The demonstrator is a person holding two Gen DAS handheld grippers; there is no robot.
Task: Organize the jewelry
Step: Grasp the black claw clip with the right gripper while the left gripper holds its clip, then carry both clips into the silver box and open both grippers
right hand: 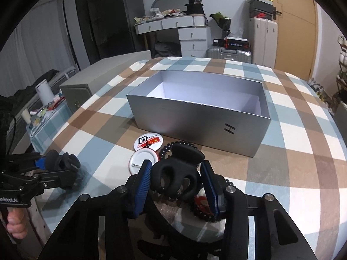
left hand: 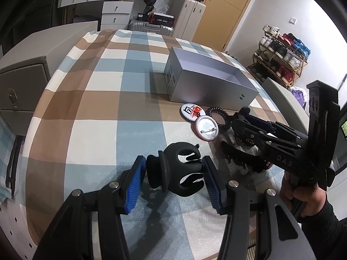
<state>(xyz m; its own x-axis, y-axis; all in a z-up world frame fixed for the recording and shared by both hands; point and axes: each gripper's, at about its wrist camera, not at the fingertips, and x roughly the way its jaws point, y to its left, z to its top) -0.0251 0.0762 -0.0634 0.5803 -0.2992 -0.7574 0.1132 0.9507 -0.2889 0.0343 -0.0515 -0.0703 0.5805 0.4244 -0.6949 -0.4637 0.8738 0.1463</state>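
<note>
You hold two grippers over a table covered in a blue, brown and white checked cloth (left hand: 91, 99). Your left gripper (left hand: 173, 176) pinches one black hair claw clip (left hand: 173, 171) between its blue pads, low over the cloth. Your right gripper (right hand: 175, 186) has its pads pressed on a second black hair claw clip (right hand: 176, 173), just above the pile of small items. Beside that pile lie two round pin badges: one printed side up (left hand: 192, 111), one turned over with its pin showing (left hand: 207, 130). They touch at the edges. A black beaded bracelet (right hand: 166, 149) lies next to them. One open silver box (right hand: 201, 119) stands just behind them, nothing visible inside.
</note>
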